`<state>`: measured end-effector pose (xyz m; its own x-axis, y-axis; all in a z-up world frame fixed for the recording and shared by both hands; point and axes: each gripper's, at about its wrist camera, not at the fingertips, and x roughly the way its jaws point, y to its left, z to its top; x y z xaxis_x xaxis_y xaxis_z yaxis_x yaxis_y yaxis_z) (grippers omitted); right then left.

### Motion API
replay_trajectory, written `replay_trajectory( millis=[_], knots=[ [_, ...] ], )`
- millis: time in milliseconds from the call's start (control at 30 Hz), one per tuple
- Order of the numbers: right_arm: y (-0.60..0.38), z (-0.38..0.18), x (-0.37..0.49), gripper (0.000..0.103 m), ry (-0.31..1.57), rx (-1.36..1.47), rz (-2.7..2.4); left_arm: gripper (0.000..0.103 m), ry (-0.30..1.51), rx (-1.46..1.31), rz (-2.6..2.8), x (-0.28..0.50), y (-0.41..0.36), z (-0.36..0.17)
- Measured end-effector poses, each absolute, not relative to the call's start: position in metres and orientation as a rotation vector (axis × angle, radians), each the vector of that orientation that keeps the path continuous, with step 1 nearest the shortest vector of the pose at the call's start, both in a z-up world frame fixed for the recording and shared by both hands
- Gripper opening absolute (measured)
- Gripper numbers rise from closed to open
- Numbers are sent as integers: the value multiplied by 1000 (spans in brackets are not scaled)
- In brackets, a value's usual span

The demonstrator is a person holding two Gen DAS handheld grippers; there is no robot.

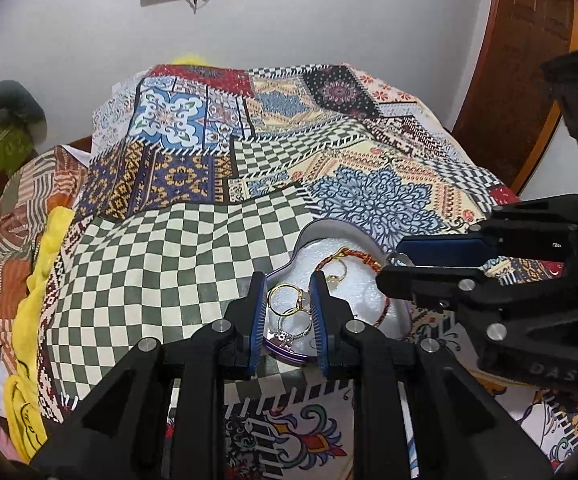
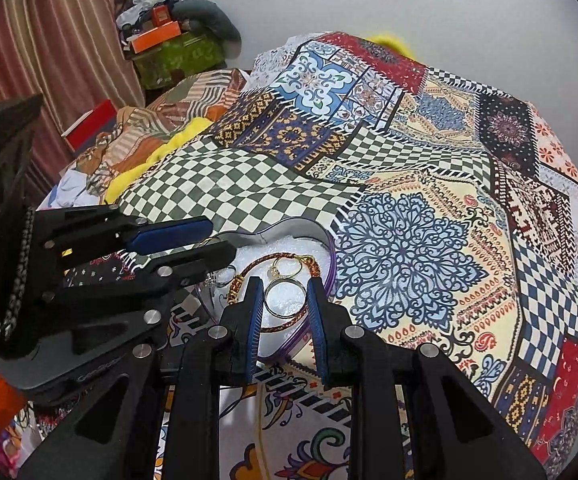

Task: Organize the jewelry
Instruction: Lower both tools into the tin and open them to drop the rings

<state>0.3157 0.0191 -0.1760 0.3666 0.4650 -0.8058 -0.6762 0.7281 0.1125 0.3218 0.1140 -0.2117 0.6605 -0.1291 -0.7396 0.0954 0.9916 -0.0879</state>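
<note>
So the left gripper [image 1: 287, 292] is hovering right over the near edge of the heart-shaped tin [image 1: 329, 227], jaws spread apart with nothing between the pads, just framing a couple of gold rings [image 1: 285, 298] and a silver ring with stones [image 1: 289, 334] lying on the white padding inside. The right gripper [image 2: 285, 296] comes in from the other side and is also parted and empty; a gold band [image 2: 283, 300] sits in the gap between its fingers, but the pads aren't touching it. Both tools are close together over the tin, nearly crossing.

Also in the tin is a red and gold braided cord bracelet [image 2: 289, 258] curling round the padding, with a smaller gold ring [image 2: 289, 270] tucked inside its loop. The tin has a purple rim and sits on a patchwork bedspread [image 1: 193, 240], half on the green checkered patch, half on the blue floral one.

Further out there's a yellow cloth [image 1: 37, 300] bunched along the left edge of the bed, striped curtains [image 2: 49, 40] and a pile of boxes [image 2: 161, 40] by the wall
</note>
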Motion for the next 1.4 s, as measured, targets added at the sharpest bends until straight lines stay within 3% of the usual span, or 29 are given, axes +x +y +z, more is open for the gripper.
replay_trajectory(
  millis=[900,1400],
  knots=[
    [36,-174,313,20,896,-339,744,22,841,-129,-122,318,134,-203],
    [10,-147,290,21,865,-307,702,22,792,-95,-117,278,119,-161]
  ],
)
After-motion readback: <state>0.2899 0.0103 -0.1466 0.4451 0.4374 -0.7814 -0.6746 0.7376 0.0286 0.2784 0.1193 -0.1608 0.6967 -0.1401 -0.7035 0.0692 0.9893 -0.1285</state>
